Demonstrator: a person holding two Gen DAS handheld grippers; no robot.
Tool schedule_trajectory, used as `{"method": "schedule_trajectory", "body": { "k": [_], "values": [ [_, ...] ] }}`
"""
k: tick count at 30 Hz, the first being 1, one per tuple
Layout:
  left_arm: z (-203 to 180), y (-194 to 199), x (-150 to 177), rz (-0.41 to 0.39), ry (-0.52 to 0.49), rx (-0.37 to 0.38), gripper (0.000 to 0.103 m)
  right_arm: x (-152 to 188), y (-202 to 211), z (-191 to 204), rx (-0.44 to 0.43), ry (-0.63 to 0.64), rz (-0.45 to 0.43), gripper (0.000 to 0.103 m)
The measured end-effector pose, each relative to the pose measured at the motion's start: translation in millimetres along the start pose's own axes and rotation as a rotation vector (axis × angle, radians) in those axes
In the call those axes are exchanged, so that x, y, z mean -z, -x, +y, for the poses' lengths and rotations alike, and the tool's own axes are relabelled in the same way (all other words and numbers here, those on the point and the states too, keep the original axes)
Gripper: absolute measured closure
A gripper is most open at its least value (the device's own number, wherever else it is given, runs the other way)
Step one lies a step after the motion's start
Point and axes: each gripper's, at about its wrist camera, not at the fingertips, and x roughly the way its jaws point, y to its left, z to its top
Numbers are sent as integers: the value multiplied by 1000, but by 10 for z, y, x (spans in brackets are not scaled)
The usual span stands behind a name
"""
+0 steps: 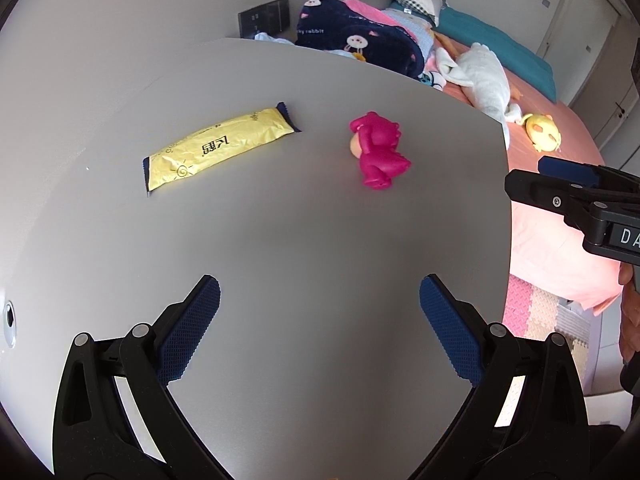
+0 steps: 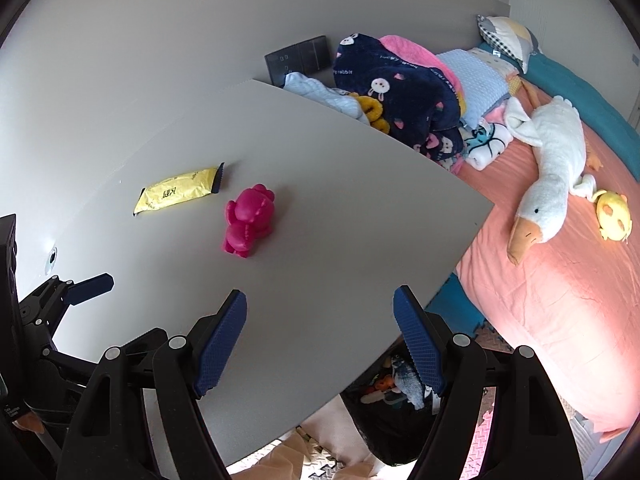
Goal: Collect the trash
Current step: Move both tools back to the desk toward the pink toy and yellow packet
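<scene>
**Left wrist view: both hand-held grippers apart, wrapper lying on counter**

Left wrist view: left hand-held gripper (image 1: pixel 320 296) has its jaws spread wide, nothing between the blue pads, hanging over bare grey counter (image 1: pixel 280 220). Right hand-held gripper (image 2: pixel 320 308) same state: jaws apart, empty, over the counter's near edge.

Landmark = pink toy figure (image 1: pixel 378 150), lying on its side near the middle of the counter.

- Yellow snack wrapper (image 1: pixel 218 146), the trash item: flat on the counter, left of the pink toy, clearly apart from it. Dark crimped ends, printed text on the face. Long axis runs diagonally, its far end pointing toward the toy's side.
- Both grippers sit on the near side of the toy, well apart from it and from the wrapper. No contact with either.
- Right gripper shows at the right edge of the left wrist view, right of the toy, past the counter's edge. Left gripper shows at the left edge of the right wrist view, nearer than the toy.
- Small round hole (image 1: pixel 9 322) in the counter, far left of the toy, near the edge.
- Bed (image 2: pixel 560 280) with pink sheet lies right of the toy, beyond the counter's edge. On it: white plush goose (image 2: pixel 552 184), small yellow plush (image 2: pixel 612 216), navy rabbit-print blanket (image 2: pixel 400 88) piled behind the toy.
- Foam floor mats (image 1: pixel 532 312) below the counter's right edge.
</scene>
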Motion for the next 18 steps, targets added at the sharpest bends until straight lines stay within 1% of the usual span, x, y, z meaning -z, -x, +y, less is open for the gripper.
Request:
{"method": "schedule_trajectory", "body": {
  "k": [4, 12, 18],
  "values": [
    [167, -10, -34, -14, 10, -13, 6, -58, -109, 143, -14, 8, 8, 27],
    [408, -98, -158, -18, -24, -41, 6, -198, -348, 347, -45, -5, 33, 27],
    [556, -191, -291, -16, -47, -36, 6, -308, -560, 444, -58, -39, 59, 27]
  ]
}}
